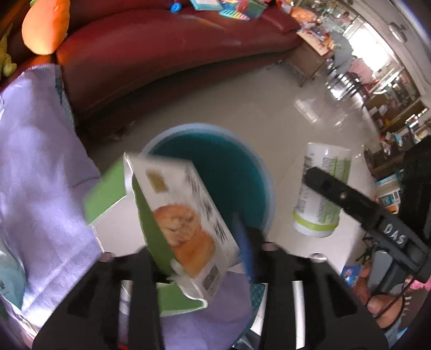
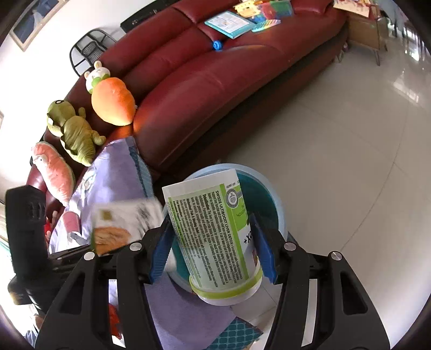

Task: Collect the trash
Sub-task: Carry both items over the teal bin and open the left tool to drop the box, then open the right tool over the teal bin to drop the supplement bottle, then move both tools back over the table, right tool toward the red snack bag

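A white and green cardboard box [image 1: 186, 215] with a picture of baked goods hangs tilted and blurred between the jaws of my left gripper [image 1: 194, 242]. The jaws stand apart and do not clamp it. The box is above the near rim of a light blue bin [image 1: 188, 128] with a teal inside. My right gripper [image 2: 211, 231] is shut on a white bottle [image 2: 212, 237] with a green label, held tilted above the same bin [image 2: 269, 193]. The box [image 2: 121, 223] shows to its left. In the left wrist view the bottle [image 1: 320, 193] hangs right of the bin.
A dark red sofa [image 2: 215, 80] runs behind the bin, with plush toys [image 2: 113, 99] on its left end and books [image 2: 229, 21] farther along. A purple cloth [image 1: 40, 161] lies left of the bin. Pale tiled floor [image 2: 336, 134] opens to the right.
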Available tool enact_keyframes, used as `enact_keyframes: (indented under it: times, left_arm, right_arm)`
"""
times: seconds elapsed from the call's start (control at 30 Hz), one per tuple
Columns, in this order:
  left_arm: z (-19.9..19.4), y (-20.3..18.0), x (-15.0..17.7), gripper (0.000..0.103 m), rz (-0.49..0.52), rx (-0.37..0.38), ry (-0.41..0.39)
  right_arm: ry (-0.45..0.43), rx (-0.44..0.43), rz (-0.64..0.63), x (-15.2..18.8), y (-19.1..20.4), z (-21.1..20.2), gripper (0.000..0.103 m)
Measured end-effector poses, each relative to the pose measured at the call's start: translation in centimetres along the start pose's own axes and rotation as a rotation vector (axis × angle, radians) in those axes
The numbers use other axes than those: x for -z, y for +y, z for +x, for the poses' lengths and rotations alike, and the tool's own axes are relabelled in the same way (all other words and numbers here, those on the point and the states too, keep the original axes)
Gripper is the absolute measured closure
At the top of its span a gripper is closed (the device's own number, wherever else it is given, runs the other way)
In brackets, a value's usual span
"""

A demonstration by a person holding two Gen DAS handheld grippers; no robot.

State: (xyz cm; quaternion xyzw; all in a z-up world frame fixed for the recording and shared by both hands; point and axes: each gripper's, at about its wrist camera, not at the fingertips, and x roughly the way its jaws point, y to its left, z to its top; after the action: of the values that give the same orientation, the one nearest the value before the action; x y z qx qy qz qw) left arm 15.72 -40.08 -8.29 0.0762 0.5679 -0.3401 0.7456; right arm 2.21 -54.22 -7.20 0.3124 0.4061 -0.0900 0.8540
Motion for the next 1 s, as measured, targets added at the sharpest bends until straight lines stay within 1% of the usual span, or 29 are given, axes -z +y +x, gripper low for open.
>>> enact_keyframes:
  times: [0.07,0.17,0.27,0.37,0.5,0.67,0.8,0.83,0.87,0.93,1.0]
  left_arm:
    - [0.9,0.3,0.2,0.058,-0.006,-0.004,0.022]
    - [0.9,0.7,0.5,0.058,-0.012,-0.002,0.026]
    - [0.3,1.0,0.6,0.052,-0.015,-0.011,0.009]
    - [-0.5,1.4,0.7,0.049,-0.016,-0.03,-0.027]
    - [-0.8,1.9,0.8,0.046,-0.047,-0.025,-0.022]
    - [-1.4,2.0,1.6,0.035,-0.05,-0.017,-0.033]
    - [-2.2,2.5,2.1,0.027,-0.067,-0.016,-0.049]
    - [-2.5,2.7,2.2,0.023,-0.078,-0.014,-0.056]
    - [-2.7,2.9,2.2,0.02,-0.083,-0.014,-0.063]
    - [-3.1,3.3,2.3,0.018,-0.092,-0.017,-0.075]
    - [-3.5,3.7,2.6,0.017,-0.104,-0.015,-0.08]
  right_arm:
    - [0.011,-0.002,0.003,0.1,-0.1,0.4,0.049]
    - [0.021,-0.002,0.005,0.1,-0.2,0.8,0.049]
    - [0.026,-0.001,0.006,0.0,0.0,1.2,0.049]
    - [0.025,-0.001,0.006,-0.1,0.1,1.4,0.049]
    - [0.032,0.002,-0.001,0.0,0.2,1.5,0.049]
    - [0.052,0.011,-0.003,0.0,0.3,2.1,0.049]
    - [0.092,0.009,-0.022,0.4,1.0,3.0,0.049]
    - [0.115,0.004,-0.029,0.6,1.4,3.5,0.048]
    - [0.124,0.002,-0.03,0.7,1.6,3.7,0.045]
    - [0.136,0.002,-0.03,1.0,2.0,4.0,0.039]
    - [0.138,0.004,-0.033,1.1,2.3,3.9,0.037]
